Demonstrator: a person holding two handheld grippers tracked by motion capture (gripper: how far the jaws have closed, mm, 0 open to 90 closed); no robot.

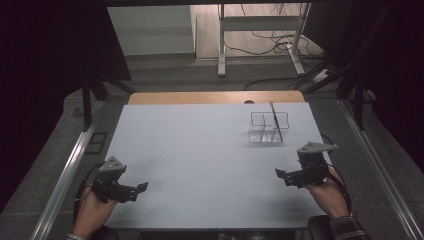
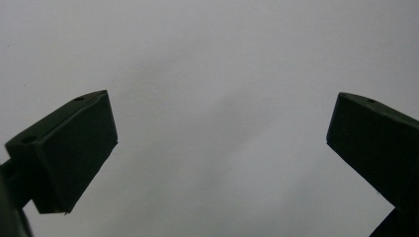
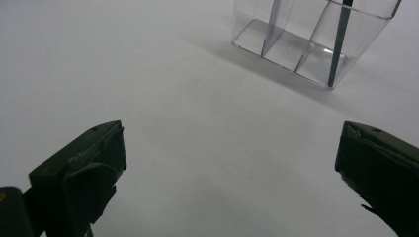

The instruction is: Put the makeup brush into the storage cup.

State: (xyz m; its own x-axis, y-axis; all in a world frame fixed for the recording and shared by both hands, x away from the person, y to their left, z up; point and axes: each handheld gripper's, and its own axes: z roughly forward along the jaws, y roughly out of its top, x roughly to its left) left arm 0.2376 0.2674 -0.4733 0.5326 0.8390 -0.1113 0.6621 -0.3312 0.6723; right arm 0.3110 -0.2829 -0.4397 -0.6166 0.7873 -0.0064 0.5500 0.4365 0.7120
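Note:
A clear plastic organizer (image 1: 268, 127) with several compartments stands on the white table (image 1: 200, 160) at the back right. A thin dark pencil-like stick (image 1: 276, 120) leans upright in one of its right compartments, and the same stick (image 3: 339, 44) rises inside the organizer (image 3: 296, 39) in the right gripper view. My left gripper (image 1: 140, 188) rests at the table's front left, held by a hand, open with nothing between its jaws. My right gripper (image 1: 281, 175) sits at the front right, open and empty, some way in front of the organizer. In the left gripper view, the left gripper (image 2: 222, 148) hangs over bare table.
A strip of wooden desk (image 1: 215, 97) borders the table's far edge. Beyond it are a floor with cables (image 1: 270, 45) and white desk legs (image 1: 221, 45). Metal rails (image 1: 65, 175) run along both sides of the table.

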